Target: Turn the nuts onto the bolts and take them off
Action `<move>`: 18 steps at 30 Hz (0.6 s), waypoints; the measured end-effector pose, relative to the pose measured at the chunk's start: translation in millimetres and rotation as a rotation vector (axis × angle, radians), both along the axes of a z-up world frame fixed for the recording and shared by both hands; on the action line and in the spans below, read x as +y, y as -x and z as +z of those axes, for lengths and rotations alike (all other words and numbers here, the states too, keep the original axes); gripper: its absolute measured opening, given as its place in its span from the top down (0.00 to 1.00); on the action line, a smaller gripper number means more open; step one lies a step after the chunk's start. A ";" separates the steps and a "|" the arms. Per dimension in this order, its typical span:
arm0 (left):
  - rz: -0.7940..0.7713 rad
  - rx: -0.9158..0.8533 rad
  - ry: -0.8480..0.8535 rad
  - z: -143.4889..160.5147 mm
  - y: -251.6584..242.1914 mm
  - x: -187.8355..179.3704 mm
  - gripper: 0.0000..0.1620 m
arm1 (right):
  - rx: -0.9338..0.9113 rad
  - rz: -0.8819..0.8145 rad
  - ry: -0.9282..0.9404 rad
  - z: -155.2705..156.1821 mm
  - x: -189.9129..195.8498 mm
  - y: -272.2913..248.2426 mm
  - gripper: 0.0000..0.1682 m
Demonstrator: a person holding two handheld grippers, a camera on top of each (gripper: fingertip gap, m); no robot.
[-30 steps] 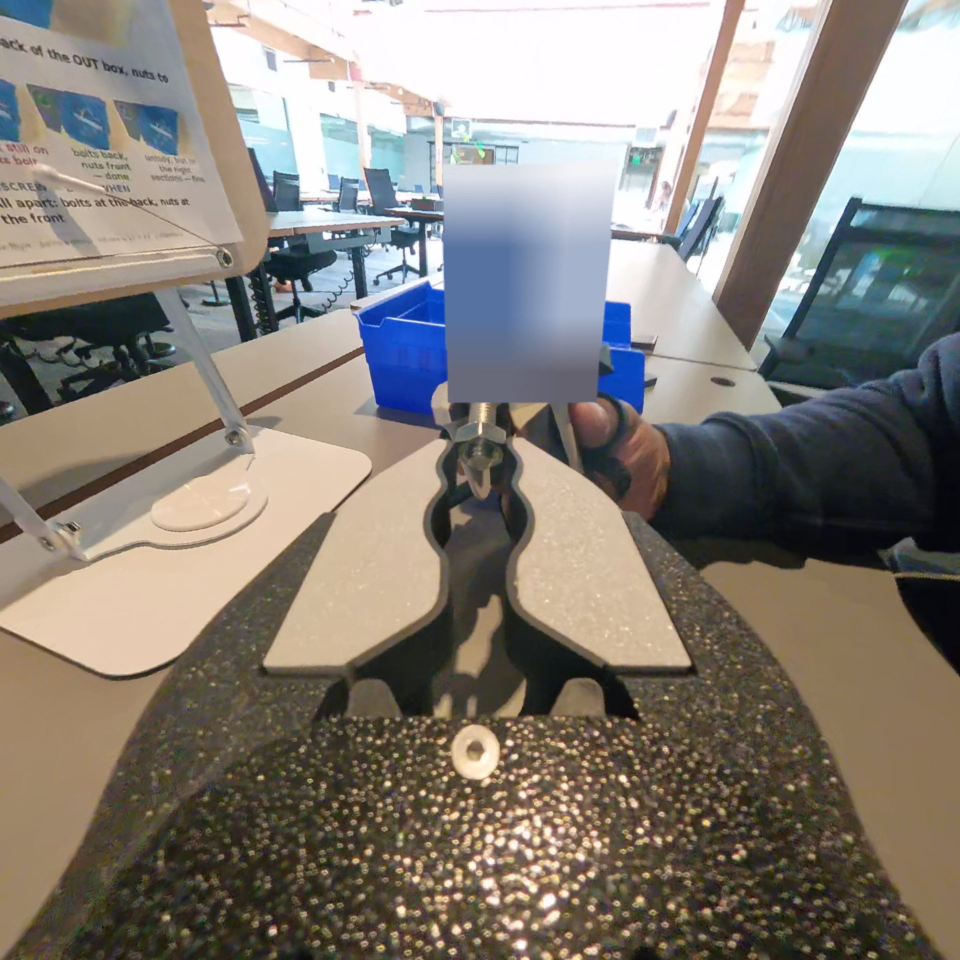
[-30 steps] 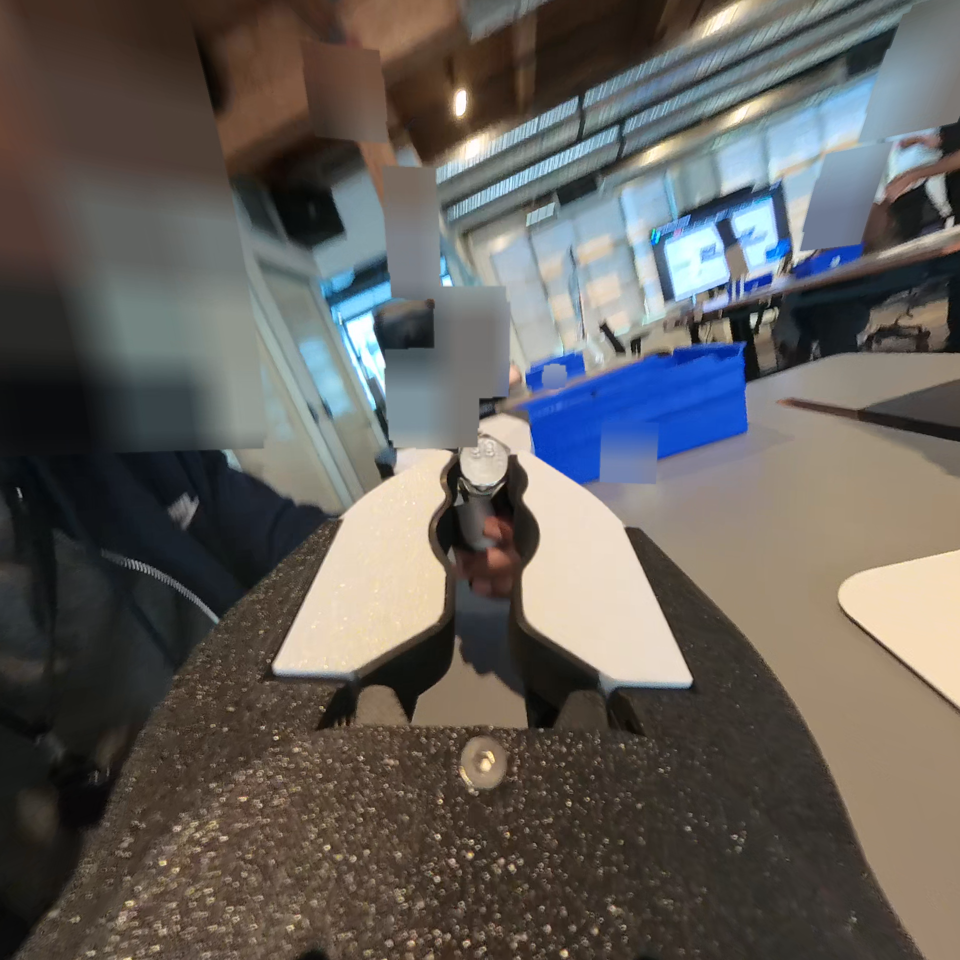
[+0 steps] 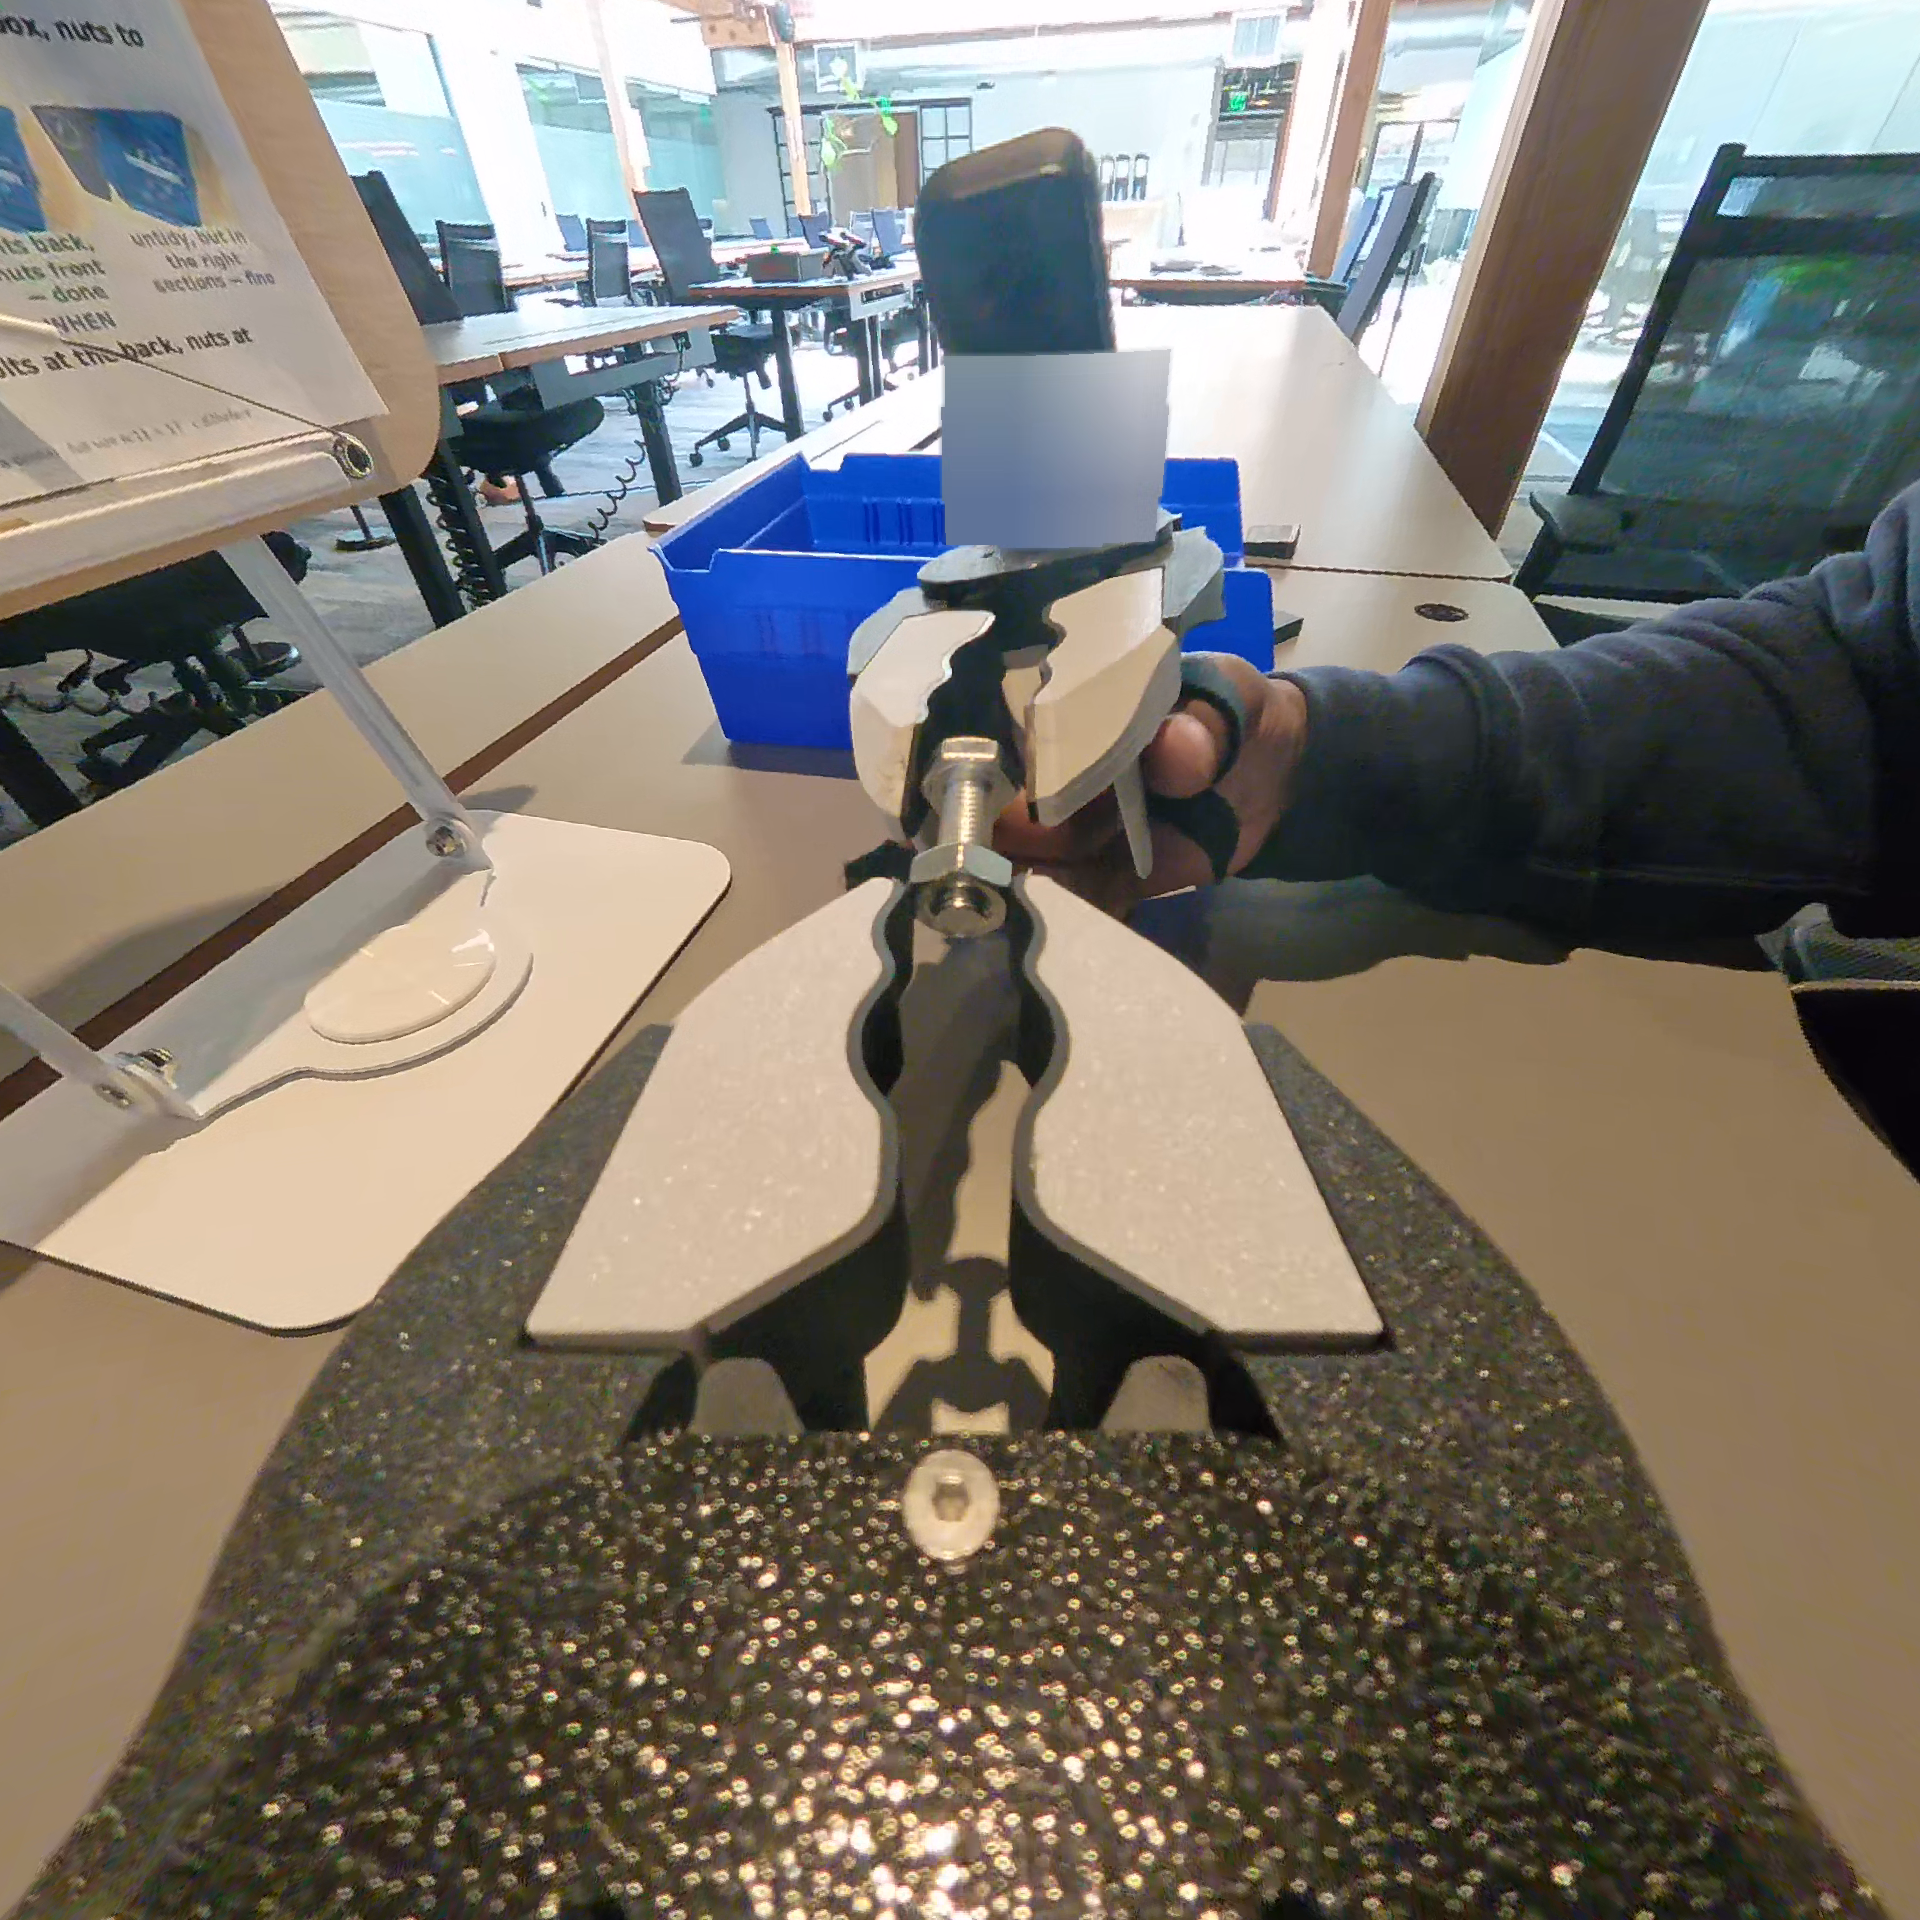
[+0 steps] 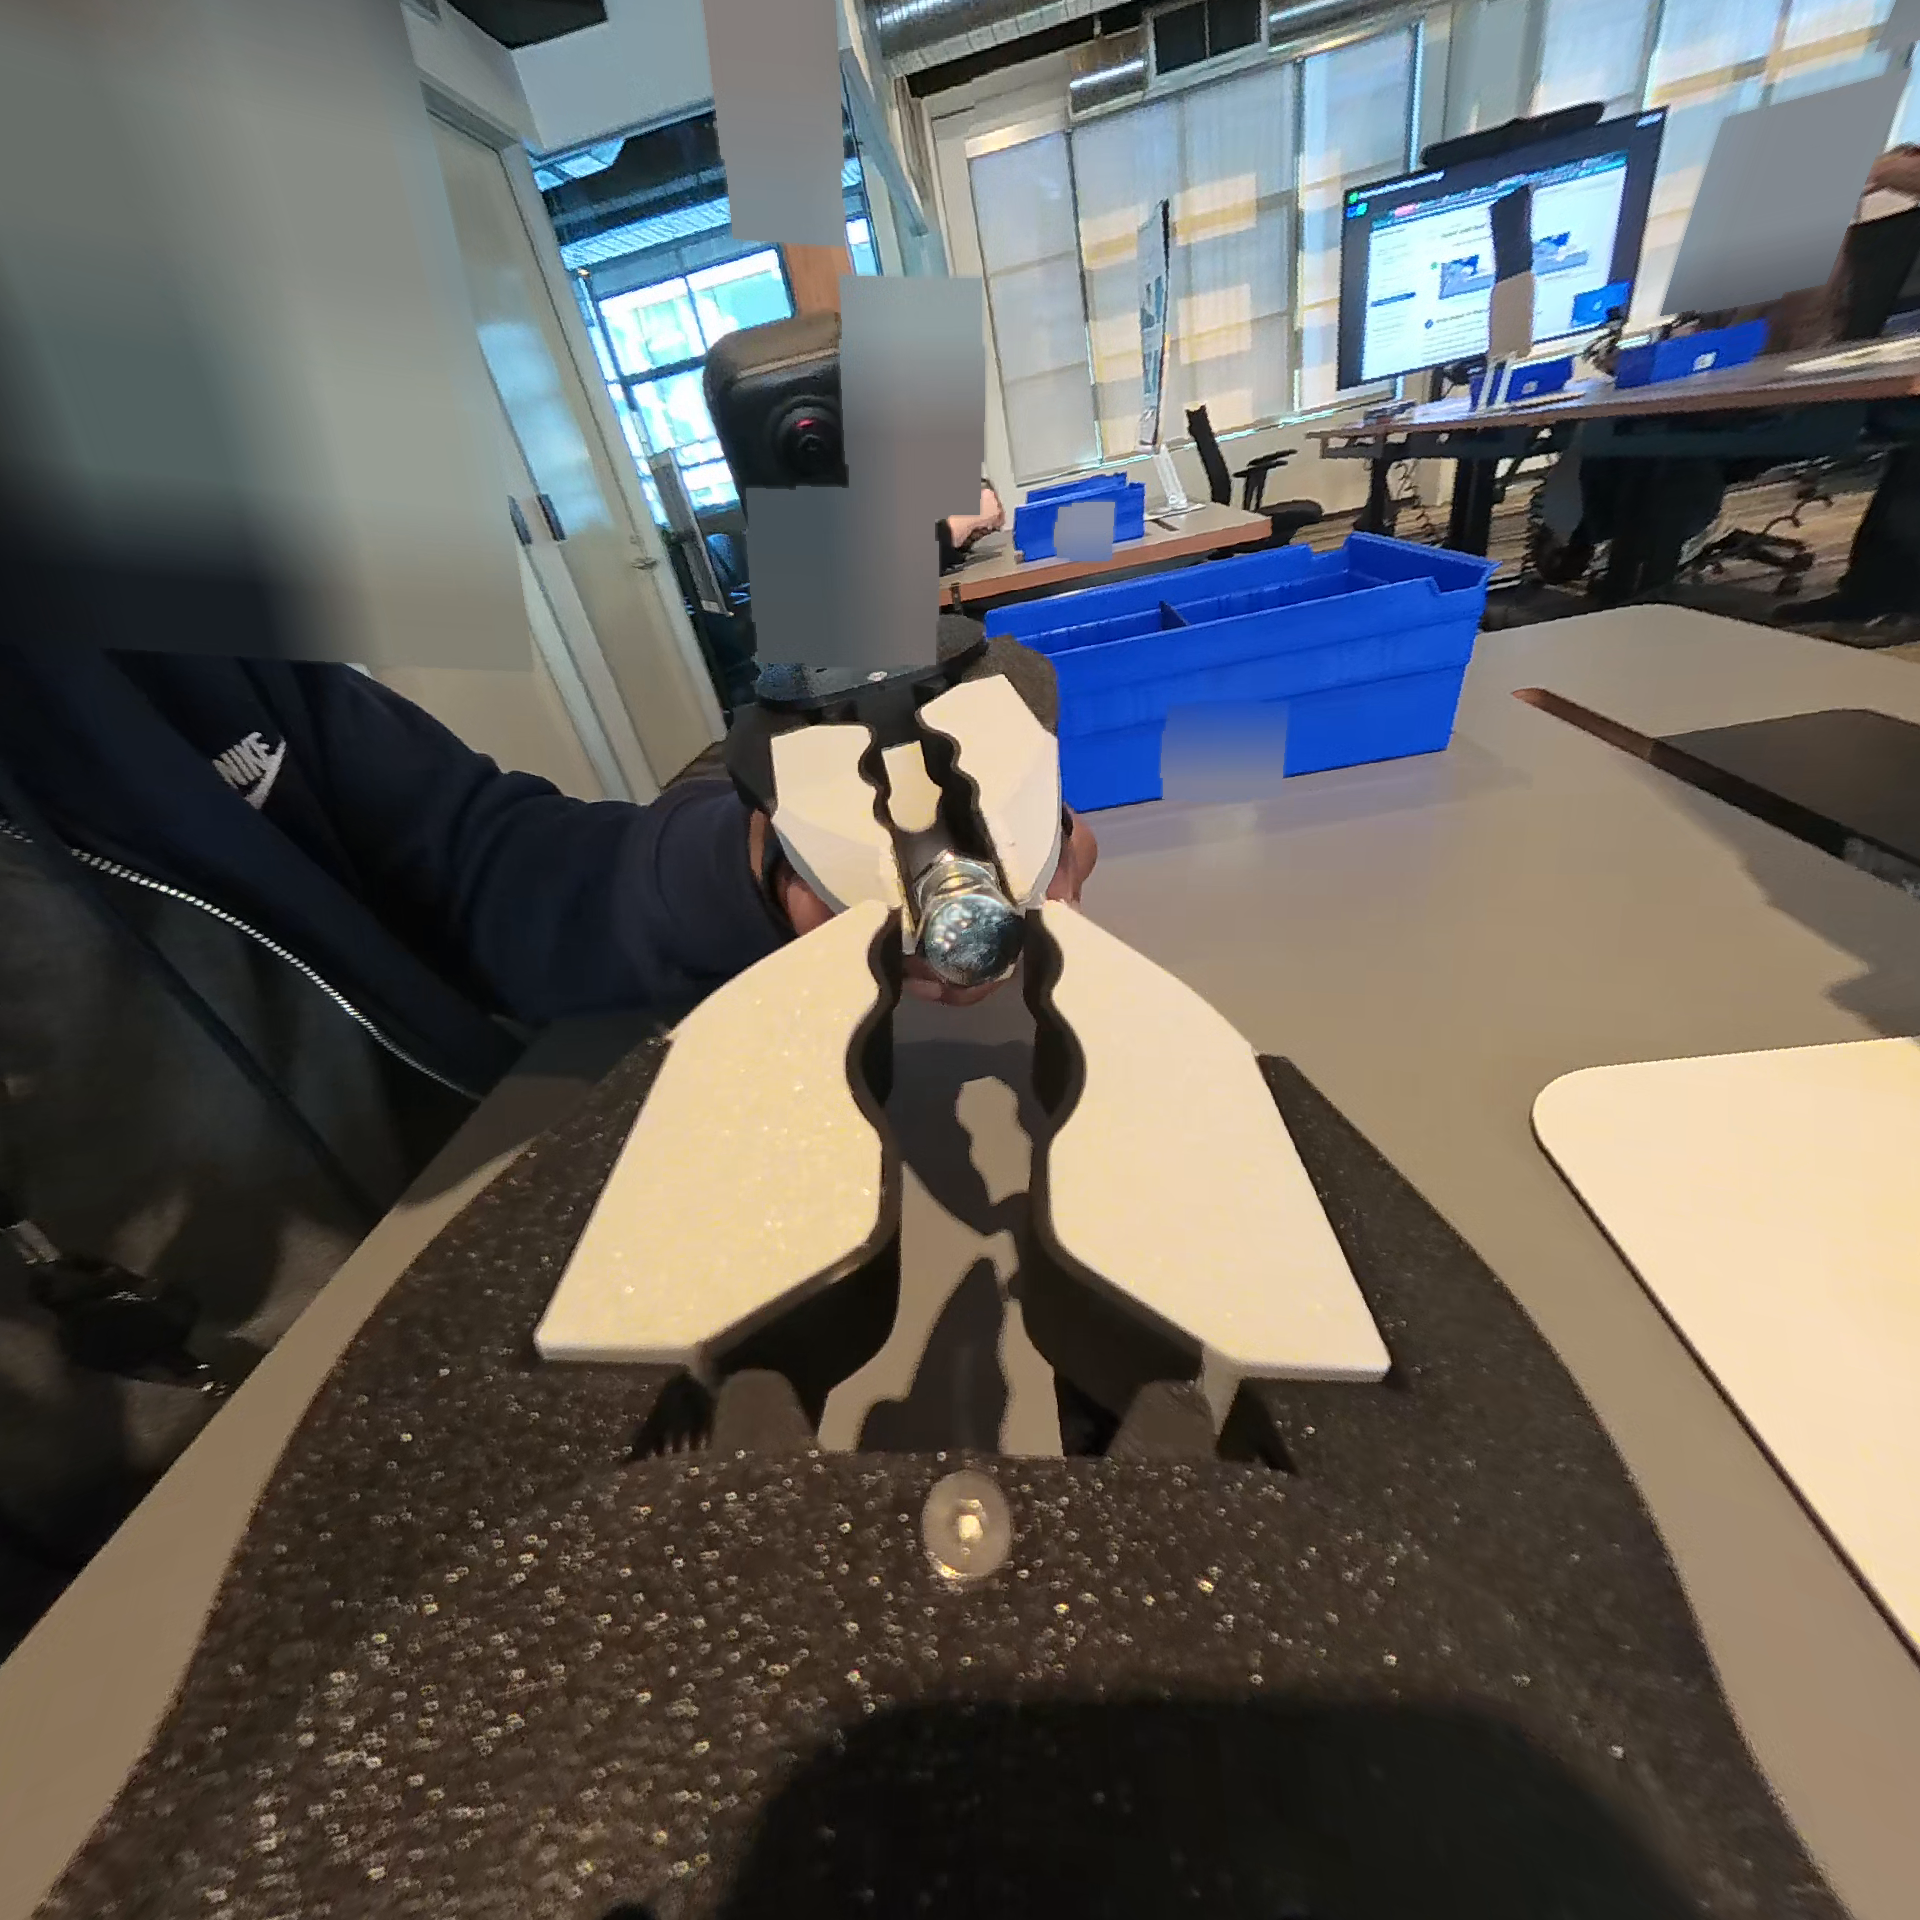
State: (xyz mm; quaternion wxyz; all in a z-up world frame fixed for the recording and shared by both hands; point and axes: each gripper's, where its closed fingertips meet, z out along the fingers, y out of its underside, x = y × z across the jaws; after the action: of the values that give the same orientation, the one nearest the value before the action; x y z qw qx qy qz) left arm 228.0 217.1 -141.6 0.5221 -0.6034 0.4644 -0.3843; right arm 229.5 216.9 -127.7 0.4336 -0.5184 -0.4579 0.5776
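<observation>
A silver bolt (image 3: pixel 964 802) runs between my two grippers above the grey table (image 3: pixel 1558 1195). My left gripper (image 3: pixel 958 885) is shut on the hex nut (image 3: pixel 956 862), which sits near the bolt's threaded end. My right gripper (image 3: pixel 971 779), held by a hand (image 3: pixel 1216 748), faces it and is shut on the bolt's head end. In the right wrist view, my right gripper (image 4: pixel 961 927) clamps the shiny bolt head (image 4: pixel 966 943). Just beyond it, the left gripper (image 4: pixel 935 883) holds the nut (image 4: pixel 951 868).
A blue divided bin (image 3: pixel 769 623) stands on the table behind the grippers; it also shows in the right wrist view (image 4: pixel 1299 665). A white stand base (image 3: pixel 312 1143) with an instruction sheet (image 3: pixel 156 260) is at the left. A dark-sleeved arm (image 3: pixel 1610 748) reaches in from the right. Only a small space, under 4 cm, lies between the two pairs of fingers.
The right gripper has rolled round with the bolt, and its view has gone from tilted to level. More thread now shows between nut and bolt head. Both grippers stay shut.
</observation>
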 end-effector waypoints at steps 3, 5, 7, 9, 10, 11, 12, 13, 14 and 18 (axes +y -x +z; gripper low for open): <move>-0.002 0.020 -0.025 -0.9 -0.1 -0.9 0.90 | 0.002 0.015 0.018 -0.4 -1.0 0.1 0.88; -0.003 0.026 -0.040 -0.6 -0.1 -1.4 0.90 | 0.000 0.026 0.033 -0.9 -1.5 0.3 0.89; 0.000 0.034 -0.057 -1.0 -0.1 -1.4 0.90 | -0.003 0.032 0.040 -1.8 -1.9 0.5 0.89; 0.002 0.044 -0.074 -1.4 0.0 -1.5 0.90 | -0.005 0.037 0.047 -2.1 -2.1 0.5 0.89; 0.002 0.048 -0.079 -1.5 0.0 -1.7 0.90 | -0.005 0.040 0.050 -2.3 -2.3 0.5 0.89; 0.003 0.051 -0.084 -1.6 0.2 -1.6 0.90 | -0.006 0.041 0.053 -2.5 -2.2 0.6 0.90; 0.003 0.053 -0.087 -1.7 0.4 -1.5 0.90 | -0.006 0.042 0.056 -2.6 -2.3 0.8 0.90; 0.003 0.055 -0.090 -1.8 0.5 -1.6 0.90 | -0.005 0.044 0.058 -2.7 -2.4 0.9 0.90; 0.003 0.055 -0.092 -1.6 0.6 -1.6 0.90 | -0.004 0.045 0.060 -2.7 -2.4 0.9 0.90; 0.008 0.056 -0.082 -2.8 0.9 -0.2 0.90 | 0.000 0.040 0.065 -4.0 -1.1 1.2 0.90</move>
State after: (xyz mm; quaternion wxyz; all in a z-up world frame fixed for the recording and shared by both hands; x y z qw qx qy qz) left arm 227.1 216.9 -144.4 0.5349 -0.5938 0.4917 -0.3457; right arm 228.3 215.8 -131.8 0.4048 -0.5229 -0.4492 0.6008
